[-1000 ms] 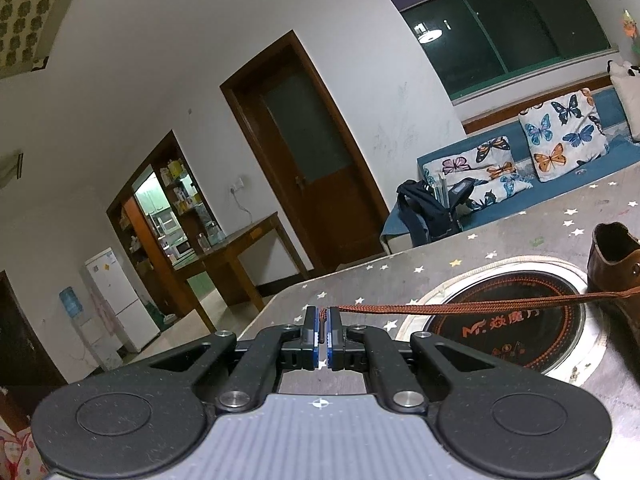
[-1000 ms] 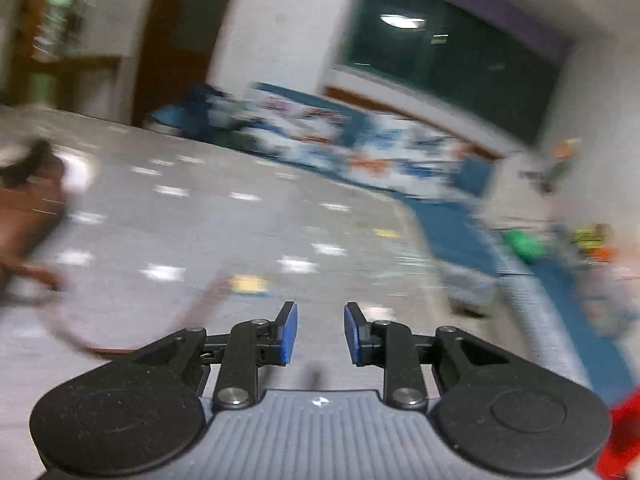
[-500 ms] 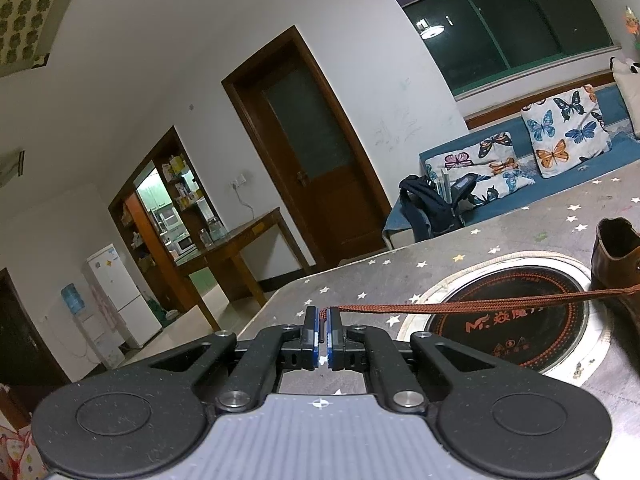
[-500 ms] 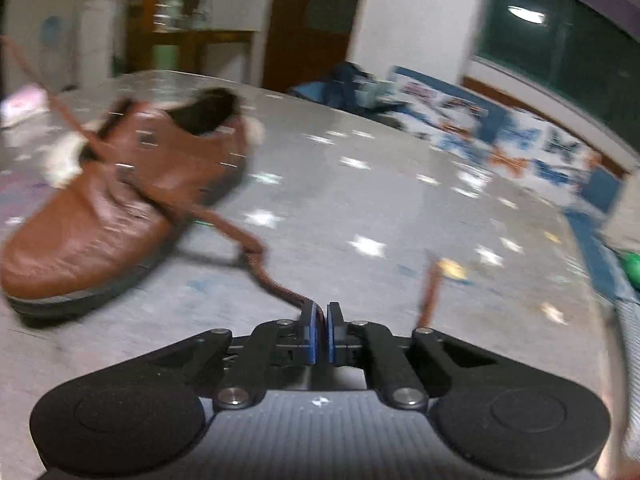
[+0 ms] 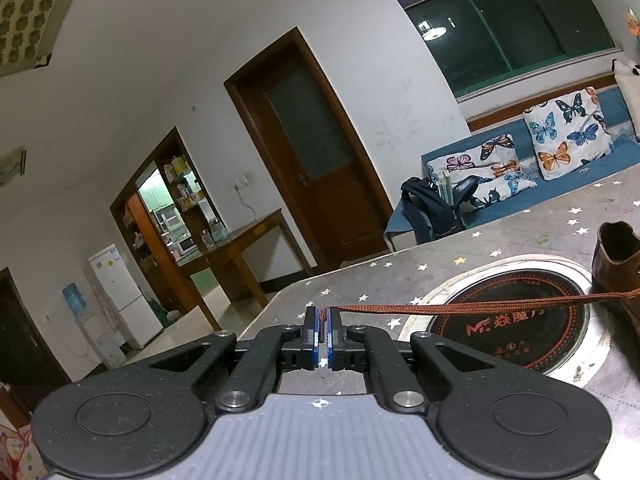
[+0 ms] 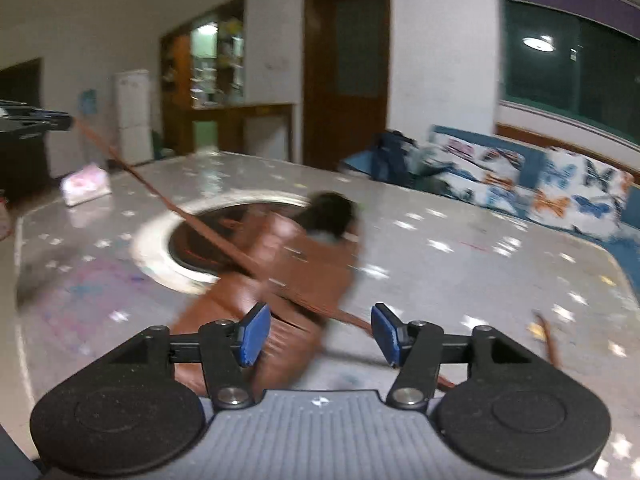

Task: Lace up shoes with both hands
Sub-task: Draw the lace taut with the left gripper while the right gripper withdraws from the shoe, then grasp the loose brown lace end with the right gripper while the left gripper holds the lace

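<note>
My left gripper [image 5: 323,322] is shut on the tip of a brown lace [image 5: 460,307], which runs taut to the right, to a brown leather shoe [image 5: 618,256] at the frame's edge. In the blurred right wrist view the shoe [image 6: 288,264] lies on the table just ahead of my right gripper [image 6: 320,334]. Its jaws are opening, and the blue pads [image 6: 256,332] stand wide apart. The other lace strand [image 6: 348,316] crosses loosely between them, touching neither pad. The taut strand [image 6: 160,196] climbs to the left gripper [image 6: 60,123] at upper left.
The grey star-patterned table [image 6: 460,248] has a round inset cooker plate [image 5: 516,320] beside the shoe. A pink tissue pack [image 6: 86,184] lies at the table's far left. A blue sofa with butterfly cushions [image 6: 552,196] stands beyond the table's far edge.
The right gripper swung left toward the shoe, shut on the lace half a second ago, and now stands open with the lace loose. The left gripper has stayed shut on its lace end.
</note>
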The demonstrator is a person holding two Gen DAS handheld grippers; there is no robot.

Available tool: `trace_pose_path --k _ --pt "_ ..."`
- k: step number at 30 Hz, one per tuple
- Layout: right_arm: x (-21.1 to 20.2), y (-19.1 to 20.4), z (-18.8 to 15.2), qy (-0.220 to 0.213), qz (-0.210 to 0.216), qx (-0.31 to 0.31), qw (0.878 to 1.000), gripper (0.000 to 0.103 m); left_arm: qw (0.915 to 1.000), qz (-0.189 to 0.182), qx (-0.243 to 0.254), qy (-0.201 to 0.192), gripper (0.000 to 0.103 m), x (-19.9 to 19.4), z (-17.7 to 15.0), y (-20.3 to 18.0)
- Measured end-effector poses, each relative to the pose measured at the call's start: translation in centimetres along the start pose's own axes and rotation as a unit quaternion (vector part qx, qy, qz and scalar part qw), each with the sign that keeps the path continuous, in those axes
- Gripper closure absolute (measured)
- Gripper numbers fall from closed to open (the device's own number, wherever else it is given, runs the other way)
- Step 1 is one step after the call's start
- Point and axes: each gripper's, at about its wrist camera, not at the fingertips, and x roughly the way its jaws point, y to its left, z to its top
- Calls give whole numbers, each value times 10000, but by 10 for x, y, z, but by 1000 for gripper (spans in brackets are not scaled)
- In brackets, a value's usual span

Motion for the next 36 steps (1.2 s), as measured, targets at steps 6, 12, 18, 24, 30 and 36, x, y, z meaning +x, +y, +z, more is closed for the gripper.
trace_pose_path --k 6,12,18,24,30,36 --pt "22 19 4 -86 -202 52 9997 45 10000 -6 -30 8 99 1 -2 2" --pt "17 19 -2 -202 -711 -17 9973 44 9999 24 -129 43 99 2 0 4" --pt "10 27 -2 -340 -1032 -221 9938 45 9998 132 -152 29 99 1 1 3" --pt "3 28 -5 -444 -1197 -283 9914 45 9993 339 -178 33 99 1 3 4" --pt "2 29 -5 -460 -1264 -354 9903 46 9984 474 -294 80 99 0 2 17" --pt "1 29 -4 -454 -1264 -326 9904 46 9972 642 -371 84 99 0 1 27"
